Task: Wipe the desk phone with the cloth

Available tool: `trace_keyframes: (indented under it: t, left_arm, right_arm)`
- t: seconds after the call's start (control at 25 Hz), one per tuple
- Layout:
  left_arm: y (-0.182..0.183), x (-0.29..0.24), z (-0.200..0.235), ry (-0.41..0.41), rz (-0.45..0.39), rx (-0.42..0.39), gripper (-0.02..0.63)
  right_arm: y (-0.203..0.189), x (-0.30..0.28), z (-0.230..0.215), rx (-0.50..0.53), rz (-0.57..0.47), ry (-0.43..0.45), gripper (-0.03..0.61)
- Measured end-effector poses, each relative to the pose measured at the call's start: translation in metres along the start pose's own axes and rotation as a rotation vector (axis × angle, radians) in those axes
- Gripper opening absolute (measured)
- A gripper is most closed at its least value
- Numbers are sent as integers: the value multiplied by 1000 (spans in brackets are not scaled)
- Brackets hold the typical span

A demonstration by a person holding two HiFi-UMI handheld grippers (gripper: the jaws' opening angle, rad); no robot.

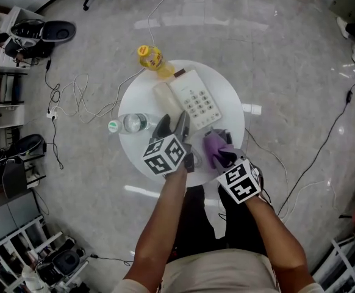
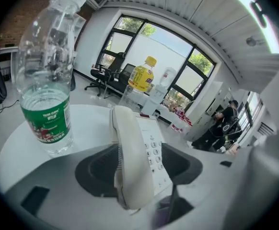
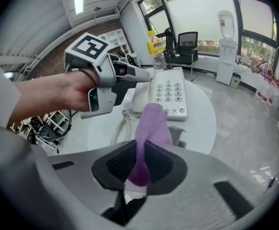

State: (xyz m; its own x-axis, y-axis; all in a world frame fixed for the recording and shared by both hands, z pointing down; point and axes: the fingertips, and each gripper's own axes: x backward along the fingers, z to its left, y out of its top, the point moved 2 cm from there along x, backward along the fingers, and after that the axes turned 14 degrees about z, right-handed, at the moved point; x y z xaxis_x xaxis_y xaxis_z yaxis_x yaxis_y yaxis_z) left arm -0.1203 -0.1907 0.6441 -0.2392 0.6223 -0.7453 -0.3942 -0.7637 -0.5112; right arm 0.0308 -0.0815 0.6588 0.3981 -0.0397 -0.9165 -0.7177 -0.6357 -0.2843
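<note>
A white desk phone lies on the round white table, its handset resting along its left side. My left gripper reaches over the handset, which lies between the open jaws; a gap shows between it and the right pad, with the keypad visible there. My right gripper is shut on a purple cloth at the table's near side. In the right gripper view the cloth stands up between the pads, just short of the phone, with the left gripper beside it.
A clear water bottle with a green label stands at the table's left edge, close to my left gripper. At the far edge behind the phone is a yellow bottle. A small white object sits at the right rim. Cables trail on the floor.
</note>
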Motion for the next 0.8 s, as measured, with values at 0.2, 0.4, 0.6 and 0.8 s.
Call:
trace_keyframes:
  t: [0.2, 0.4, 0.6, 0.8]
  left_arm:
    - [-1, 31, 8, -20, 10, -42, 259]
    - [9, 70, 0, -76, -7, -88, 259]
    - [23, 117, -15, -149, -28, -153, 259]
    - [32, 163, -37, -260, -36, -246, 258]
  right_arm:
    - [-9, -19, 13, -11, 23, 40, 58]
    - [-13, -23, 23, 9, 54, 59, 108]
    - [-8, -6, 34, 42, 48, 31, 184]
    - [0, 26, 39, 36, -15, -25, 201]
